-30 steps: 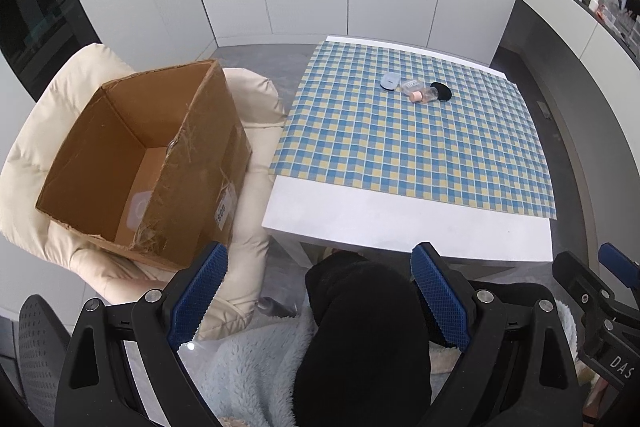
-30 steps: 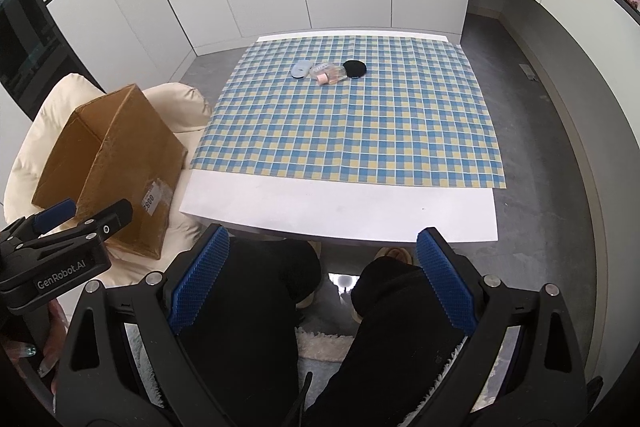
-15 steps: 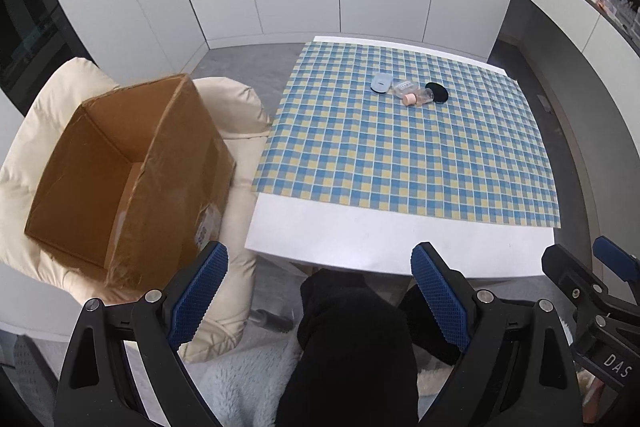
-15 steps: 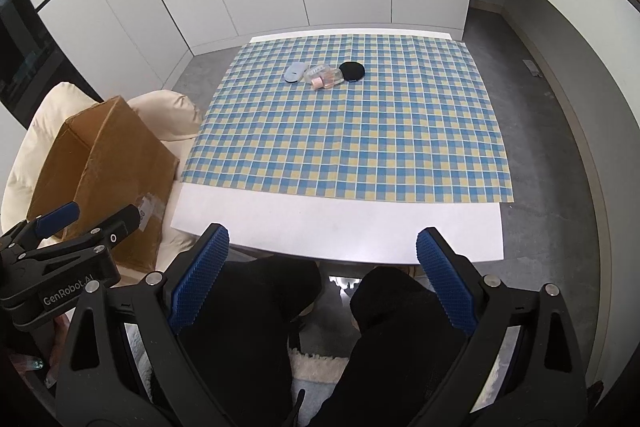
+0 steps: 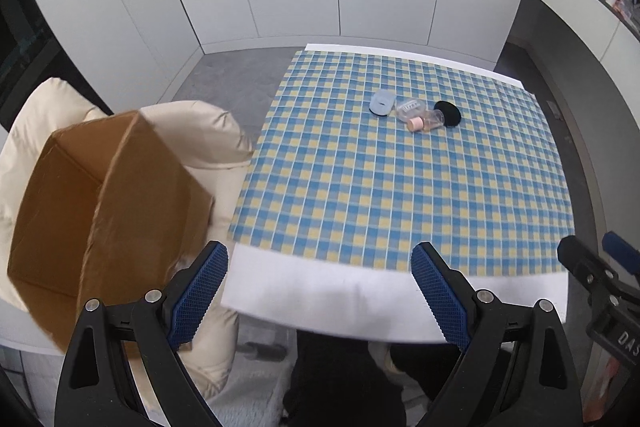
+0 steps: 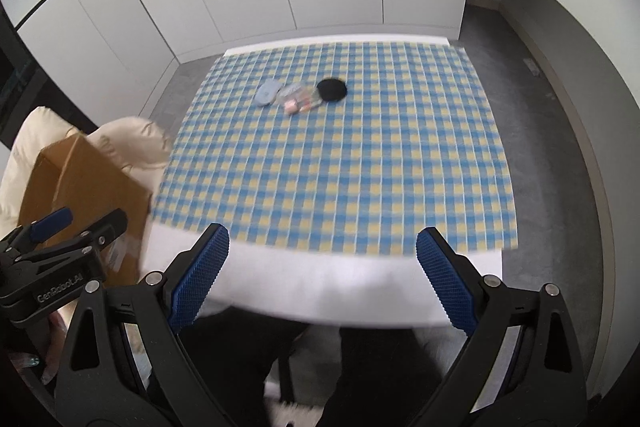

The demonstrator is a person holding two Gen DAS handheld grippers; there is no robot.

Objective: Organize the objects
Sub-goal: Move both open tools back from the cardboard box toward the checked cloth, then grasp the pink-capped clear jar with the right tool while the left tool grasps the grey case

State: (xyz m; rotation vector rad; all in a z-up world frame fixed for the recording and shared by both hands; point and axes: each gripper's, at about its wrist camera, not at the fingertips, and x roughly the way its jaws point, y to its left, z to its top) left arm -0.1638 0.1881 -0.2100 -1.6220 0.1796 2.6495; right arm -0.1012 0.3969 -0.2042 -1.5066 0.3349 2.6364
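Left wrist view: both tools, left [image 5: 319, 289] and right [image 6: 322, 289], gape empty over the table's [image 5: 320, 291] bare near edge.

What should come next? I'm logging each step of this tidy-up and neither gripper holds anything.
Probably reach one gripper forward over the checked cloth toward the small cluster at its far side: the pale blue case, the clear bottle with a pink cap and the black round pad. Both the left gripper and the right gripper are open, empty and near the table's front edge.
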